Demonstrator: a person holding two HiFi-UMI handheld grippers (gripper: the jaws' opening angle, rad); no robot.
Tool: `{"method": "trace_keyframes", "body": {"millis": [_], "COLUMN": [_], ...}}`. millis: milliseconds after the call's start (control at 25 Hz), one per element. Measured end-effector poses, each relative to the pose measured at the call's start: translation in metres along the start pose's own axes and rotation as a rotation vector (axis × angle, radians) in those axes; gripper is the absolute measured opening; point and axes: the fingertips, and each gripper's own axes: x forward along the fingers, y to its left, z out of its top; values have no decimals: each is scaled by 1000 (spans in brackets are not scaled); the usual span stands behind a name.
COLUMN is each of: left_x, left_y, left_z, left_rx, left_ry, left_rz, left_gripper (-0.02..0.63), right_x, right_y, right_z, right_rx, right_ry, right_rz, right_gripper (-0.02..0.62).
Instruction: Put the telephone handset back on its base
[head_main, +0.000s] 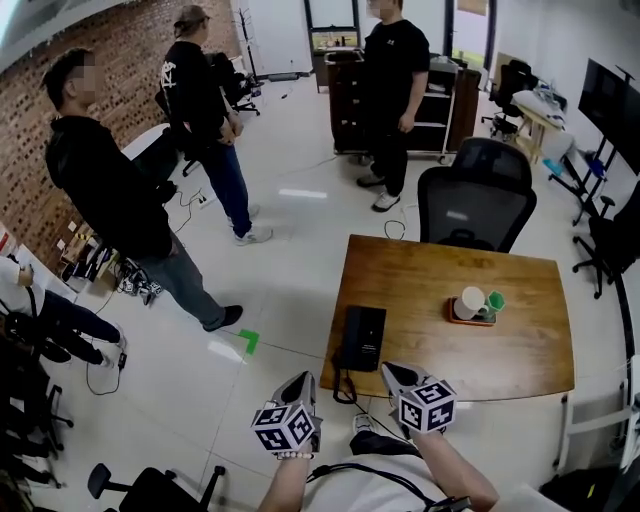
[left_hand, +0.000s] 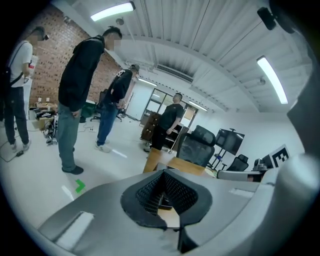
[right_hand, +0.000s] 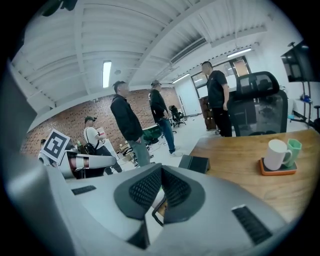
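**First voice:** Where are the edges, and how much room do you have?

**Second voice:** You stand at the near long edge of a rectangular wooden surface. Its left edge borders open, pale floor. A black mesh office chair sits against the far edge. The middle of the wood is bare. Several people stand on the floor to your left, well apart from the surface.

**First voice:** And the telephone?

**Second voice:** The telephone is a flat, matte black block by the surface's left edge, toward your side. The handset seems to lie along its left part, but you cannot tell from here whether it sits in the cradle. A black coiled cord loops over the near edge, between your two tools.

**First voice:** What else is on the wood?

**Second voice:** A white mug and a green cup share an orange tray toward the right, well apart from the telephone.

**First voice:** How are your hands placed?

**Second voice:** Both are low, just short of the near edge, with the tips pointing forward. Your left tool has a smooth grey shell and dotted black pads. It is clenched, the pads meeting at the tips with nothing between them. Your right tool is clenched and empty too, and the cord shows beyond its pads. Each tool carries a cube with black-and-white square markers.
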Motion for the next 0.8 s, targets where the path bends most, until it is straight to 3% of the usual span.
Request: {"method": "trace_keyframes", "body": {"millis": [800], "left_x": [-36], "left_y": [0], "left_z": [-47], "left_rx": [32], "left_ry": [74], "left_rz": [20], "left_gripper": [0], "right_x": [-30], "right_y": [38], "right_z": [-37], "right_rx": [-20], "right_ry": [45], "right_rz": [-19], "right_gripper": [5]}}
